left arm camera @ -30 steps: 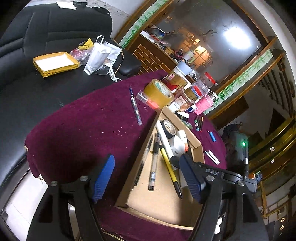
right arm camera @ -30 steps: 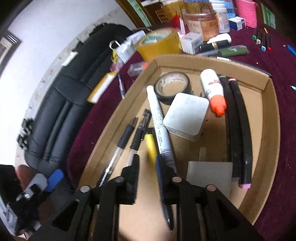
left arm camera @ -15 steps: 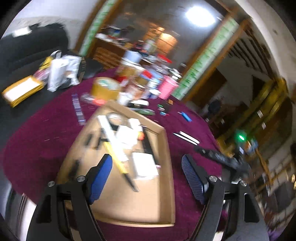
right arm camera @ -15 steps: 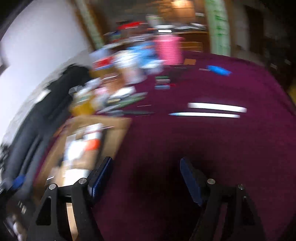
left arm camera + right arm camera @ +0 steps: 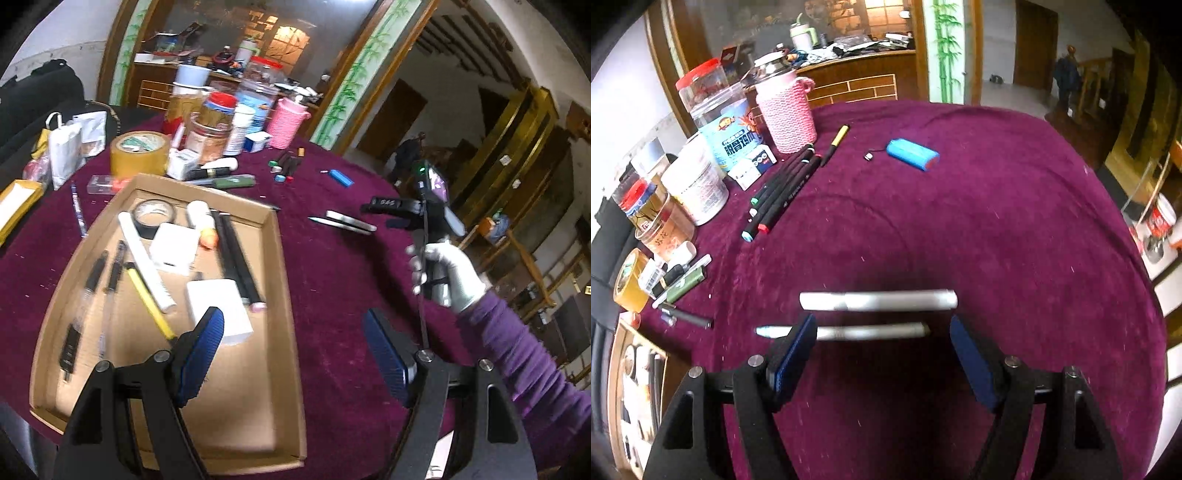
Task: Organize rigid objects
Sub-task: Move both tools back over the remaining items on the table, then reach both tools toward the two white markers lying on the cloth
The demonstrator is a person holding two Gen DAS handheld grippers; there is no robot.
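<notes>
My right gripper [image 5: 882,354] hangs open over the purple cloth, nothing between its pads. Just beyond its tips lie two silver markers, the far one [image 5: 879,300] and the near one [image 5: 849,332], whose left part passes behind my left fingertip [image 5: 794,350]. My left gripper [image 5: 295,347] is open and empty above the right edge of the cardboard tray [image 5: 236,406]. The tray holds a yellow pen [image 5: 147,302], black pens, a white marker, a black tape roll [image 5: 153,216] and white boxes. In the left wrist view a white-gloved hand [image 5: 447,273] holds the right gripper [image 5: 399,210] by the silver markers [image 5: 343,221].
A blue battery pack [image 5: 912,154], a yellow-black pen [image 5: 836,142] and a row of black markers [image 5: 783,192] lie farther back on the cloth. Jars, a pink knitted cup [image 5: 786,114] and a brown tape roll [image 5: 138,153] crowd the far left. The table edge curves on the right.
My right gripper let go of the yellow pen in the tray, opened wide and swung right to the silver markers. My left gripper rolled and shifted right, staying open.
</notes>
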